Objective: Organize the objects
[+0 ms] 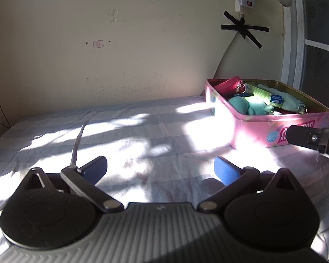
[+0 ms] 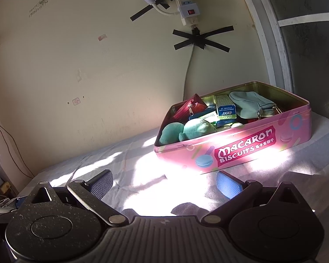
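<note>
Both tongs spread wide (empty), left [image 1: 161, 169], right [image 2: 164, 185]

Scuffed cream wall [image 1: 120, 65], power strip [image 2: 186, 6] fixed with black tape crosses [image 2: 200, 39], white window frame [image 1: 294, 43], sunlit pale striped sheet [image 1: 120, 135] over the table

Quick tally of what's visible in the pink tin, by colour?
In the pink tin:
Red zip pouch: 1
Teal plush toy: 1
Pale green pouch: 1
Green-and-blue box: 1
Blue item, partly hidden: 1
Total: 5 seen; others may lie underneath.
</note>
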Demonstrator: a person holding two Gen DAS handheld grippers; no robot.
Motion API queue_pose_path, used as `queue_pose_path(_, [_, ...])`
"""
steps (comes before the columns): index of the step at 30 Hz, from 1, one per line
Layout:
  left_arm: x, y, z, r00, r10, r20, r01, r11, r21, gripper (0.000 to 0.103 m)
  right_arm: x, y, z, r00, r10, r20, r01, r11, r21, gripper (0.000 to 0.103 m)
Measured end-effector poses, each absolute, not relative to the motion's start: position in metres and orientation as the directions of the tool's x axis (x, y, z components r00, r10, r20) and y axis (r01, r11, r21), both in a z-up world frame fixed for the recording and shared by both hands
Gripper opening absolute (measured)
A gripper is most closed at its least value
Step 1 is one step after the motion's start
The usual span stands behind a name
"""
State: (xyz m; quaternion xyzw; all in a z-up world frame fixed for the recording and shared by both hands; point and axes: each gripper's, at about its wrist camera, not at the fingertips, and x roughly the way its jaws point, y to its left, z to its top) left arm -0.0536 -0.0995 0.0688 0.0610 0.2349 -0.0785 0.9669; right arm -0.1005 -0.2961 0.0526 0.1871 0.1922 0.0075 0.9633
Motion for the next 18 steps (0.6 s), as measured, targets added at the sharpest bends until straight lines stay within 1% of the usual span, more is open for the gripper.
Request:
queue_pose_path(7, [-0.0506, -0.0992, 0.0639, 0.873, -0.114, -0.473, 0.166, 0.984, 0.069, 0.103, -0.0983, -0.2977, 0.0502, 0.922, 0.086, -0.378, 0.063, 0.929, 0.366, 0.096])
queue_pose_path(18, [-0.0458, -0.0985, 0.059, 0.849, -0.132, -0.511, 0.182, 0.982, 0.049, 0.103, -0.0948, -0.299, 0.0473, 0.916, 0.091, -0.392, 0.064, 0.929, 0.365, 0.096])
